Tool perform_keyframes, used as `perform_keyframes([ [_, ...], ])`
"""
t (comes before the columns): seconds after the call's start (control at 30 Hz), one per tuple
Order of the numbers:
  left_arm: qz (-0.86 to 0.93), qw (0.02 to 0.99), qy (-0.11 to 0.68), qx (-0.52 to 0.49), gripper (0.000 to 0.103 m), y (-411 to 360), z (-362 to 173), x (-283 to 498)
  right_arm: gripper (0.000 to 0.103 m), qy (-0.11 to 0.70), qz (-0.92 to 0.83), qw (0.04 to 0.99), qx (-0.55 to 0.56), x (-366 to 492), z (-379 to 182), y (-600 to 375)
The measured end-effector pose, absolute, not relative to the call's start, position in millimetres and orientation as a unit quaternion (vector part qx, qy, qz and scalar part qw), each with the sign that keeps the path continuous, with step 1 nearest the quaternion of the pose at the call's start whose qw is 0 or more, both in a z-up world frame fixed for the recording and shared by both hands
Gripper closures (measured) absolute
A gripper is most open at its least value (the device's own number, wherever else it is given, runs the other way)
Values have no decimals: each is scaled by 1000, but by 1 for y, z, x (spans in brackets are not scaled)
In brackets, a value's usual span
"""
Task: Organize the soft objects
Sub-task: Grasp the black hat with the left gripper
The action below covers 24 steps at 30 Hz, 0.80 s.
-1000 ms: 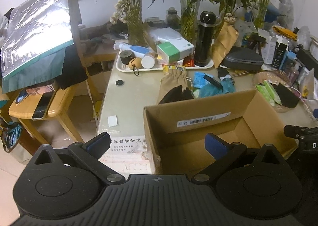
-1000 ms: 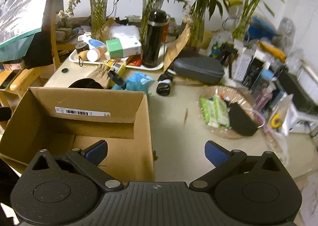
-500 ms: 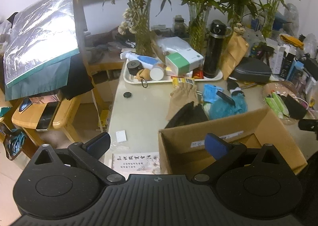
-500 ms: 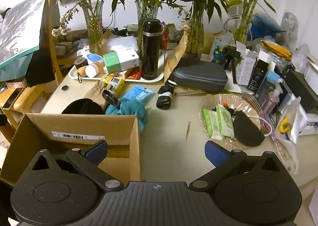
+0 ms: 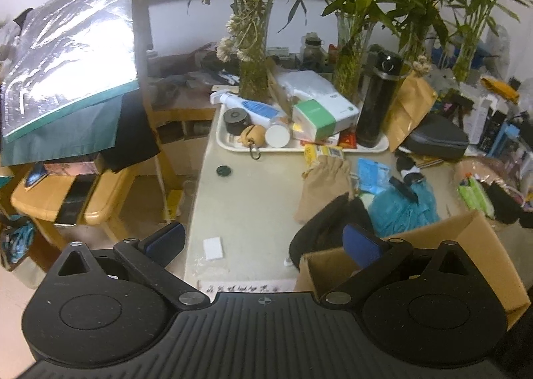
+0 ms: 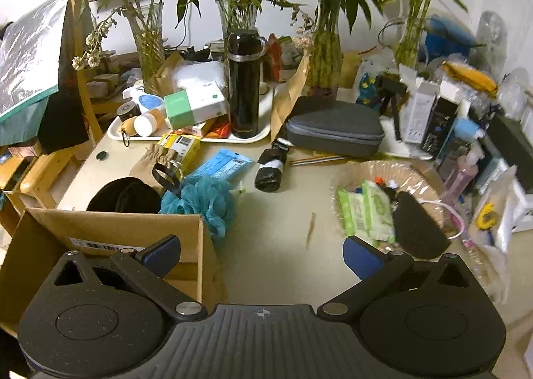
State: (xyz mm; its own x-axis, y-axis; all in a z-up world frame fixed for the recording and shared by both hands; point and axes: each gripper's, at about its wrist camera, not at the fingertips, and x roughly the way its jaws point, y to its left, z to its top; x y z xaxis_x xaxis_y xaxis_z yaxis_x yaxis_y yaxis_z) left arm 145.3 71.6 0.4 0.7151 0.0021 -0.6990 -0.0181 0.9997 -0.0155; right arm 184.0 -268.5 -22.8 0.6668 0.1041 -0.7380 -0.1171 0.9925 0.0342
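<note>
An open cardboard box (image 5: 473,245) (image 6: 110,239) stands at the table's near edge. Behind it lie a black cap (image 5: 329,225) (image 6: 125,194), a teal mesh sponge (image 5: 404,209) (image 6: 203,199) and a tan drawstring pouch (image 5: 324,187) (image 6: 150,160). A black rolled item (image 6: 271,167) lies mid-table. My left gripper (image 5: 263,240) is open and empty, above the table's left front, its right finger over the box corner. My right gripper (image 6: 261,252) is open and empty, above bare table between the box and a dish.
A white tray (image 6: 213,138) with a black flask (image 6: 245,82), boxes and bottles sits at the back, among glass vases with bamboo (image 6: 324,52). A grey case (image 6: 333,130), a clear dish (image 6: 416,175) with wipes, and clutter fill the right. A wooden chair (image 5: 66,192) stands left.
Both grippers have pulled back and up from the box. The box now sits lower in both views, and the cap, sponge and pouch behind it show more fully.
</note>
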Motion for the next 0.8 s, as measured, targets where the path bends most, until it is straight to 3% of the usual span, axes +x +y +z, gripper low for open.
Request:
perform_keyframes([
  [0.5,-81,913,399,-26,0,76,-25,204,0,423,74,902,36,217,-52,-280],
  [0.8,-102,895,433,26,0,40,-28,238,0,426,73,902,16,224,-61,-271],
])
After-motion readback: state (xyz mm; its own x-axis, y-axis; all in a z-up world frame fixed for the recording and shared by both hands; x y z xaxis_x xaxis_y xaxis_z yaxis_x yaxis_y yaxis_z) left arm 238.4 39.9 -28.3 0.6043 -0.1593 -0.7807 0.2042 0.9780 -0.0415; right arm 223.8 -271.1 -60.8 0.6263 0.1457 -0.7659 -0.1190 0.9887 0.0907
